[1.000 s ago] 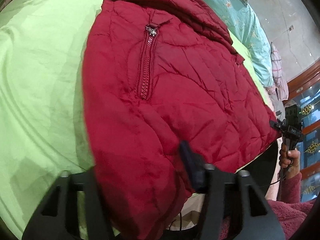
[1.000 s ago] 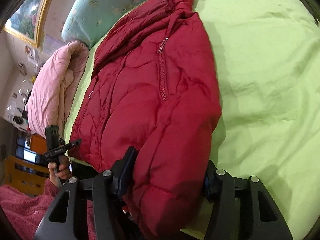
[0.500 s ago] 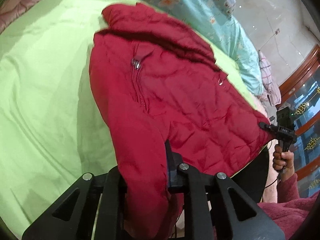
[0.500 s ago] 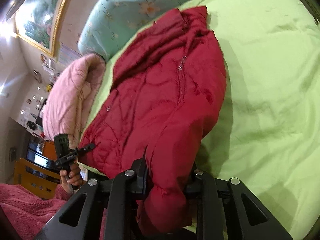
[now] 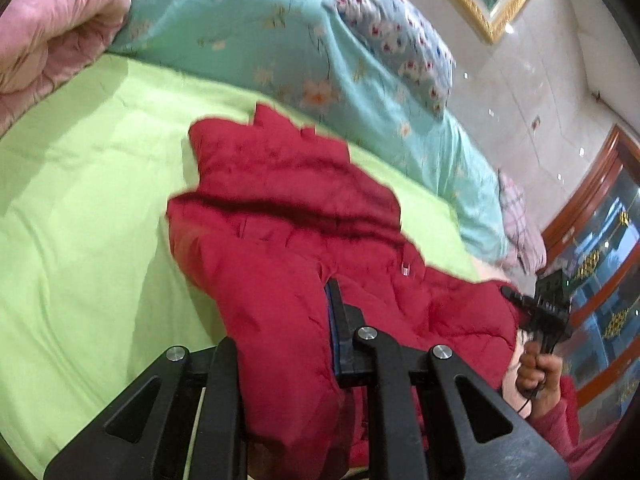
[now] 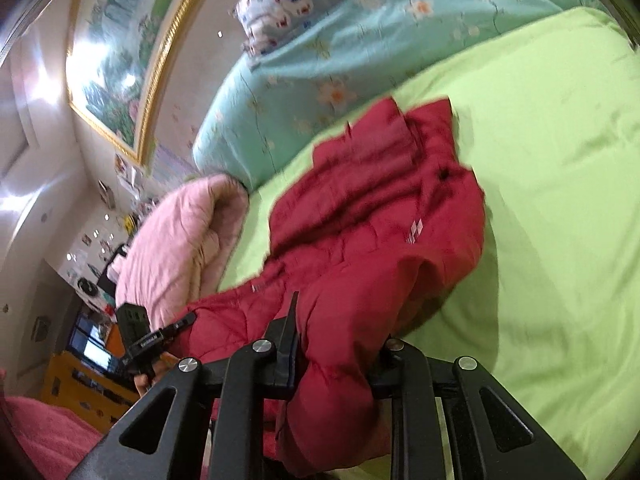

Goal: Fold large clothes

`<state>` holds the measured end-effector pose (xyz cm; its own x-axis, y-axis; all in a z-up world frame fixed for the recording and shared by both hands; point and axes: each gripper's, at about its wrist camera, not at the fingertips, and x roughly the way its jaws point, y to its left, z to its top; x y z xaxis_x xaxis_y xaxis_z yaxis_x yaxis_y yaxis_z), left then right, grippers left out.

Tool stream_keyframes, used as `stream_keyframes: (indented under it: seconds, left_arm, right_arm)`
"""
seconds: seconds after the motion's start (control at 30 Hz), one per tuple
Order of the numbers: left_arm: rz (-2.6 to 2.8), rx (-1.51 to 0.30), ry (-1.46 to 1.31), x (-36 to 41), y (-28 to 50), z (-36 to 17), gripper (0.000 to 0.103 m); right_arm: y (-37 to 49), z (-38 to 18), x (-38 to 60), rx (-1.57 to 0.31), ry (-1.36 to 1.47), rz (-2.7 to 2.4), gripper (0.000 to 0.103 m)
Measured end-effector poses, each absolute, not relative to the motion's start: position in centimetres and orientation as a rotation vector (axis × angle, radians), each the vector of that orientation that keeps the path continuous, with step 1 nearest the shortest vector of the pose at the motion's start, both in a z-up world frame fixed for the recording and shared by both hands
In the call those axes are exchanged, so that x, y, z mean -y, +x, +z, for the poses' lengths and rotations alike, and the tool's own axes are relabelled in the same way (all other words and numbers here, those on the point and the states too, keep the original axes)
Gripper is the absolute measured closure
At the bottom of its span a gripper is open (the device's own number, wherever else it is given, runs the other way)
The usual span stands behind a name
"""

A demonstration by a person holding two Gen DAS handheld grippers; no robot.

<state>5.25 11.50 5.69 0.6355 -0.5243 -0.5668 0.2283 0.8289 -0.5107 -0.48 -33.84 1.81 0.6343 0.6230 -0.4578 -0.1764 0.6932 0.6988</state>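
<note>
A red quilted puffer jacket [image 5: 288, 216] lies on the green bed sheet [image 5: 80, 208], its collar towards the pillows. My left gripper [image 5: 286, 344] is shut on a thick fold of the jacket's near hem and holds it raised. My right gripper [image 6: 336, 364] is shut on the jacket [image 6: 380, 220] at the other near corner, also lifted above the green sheet [image 6: 560, 160]. Each gripper also shows in the other's view, the right one [image 5: 520, 300] at the jacket's far edge and the left one [image 6: 188, 318] likewise.
A turquoise flowered duvet [image 5: 256, 28] and a patterned pillow [image 5: 400, 36] lie along the head of the bed. A rolled pink quilt [image 6: 180, 240] sits at the bed's side. A gold-framed painting [image 6: 120, 60] hangs on the wall. A wooden cabinet [image 5: 600, 248] stands beside the bed.
Both grippers closed on the jacket's near hem and lifted it up and towards the collar. The views tilted up, so the pillows and wall now show.
</note>
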Motion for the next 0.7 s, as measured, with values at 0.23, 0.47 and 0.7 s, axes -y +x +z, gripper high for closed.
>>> stream_keyframes:
  seconds: [0.23, 0.47, 0.7]
  left_arm:
    - [-0.408, -0.71, -0.445, -12.2, 9.1, 7.6, 0.09]
    - [-0.376, -0.681, -0.439, -11.6, 12.5, 8.3, 0.09]
    - [-0.354, -0.68, -0.445, -11.9, 15.2, 8.2, 0.09]
  right_arm:
    - [2.8, 4.3, 34.7, -0.648, 0.717, 0.471, 0.083]
    - [7.3, 5.3, 34.6, -0.611, 0.709, 0.415, 0.083]
    - [10.8, 6.1, 34.3, -0.602, 0.656, 0.372, 0.083]
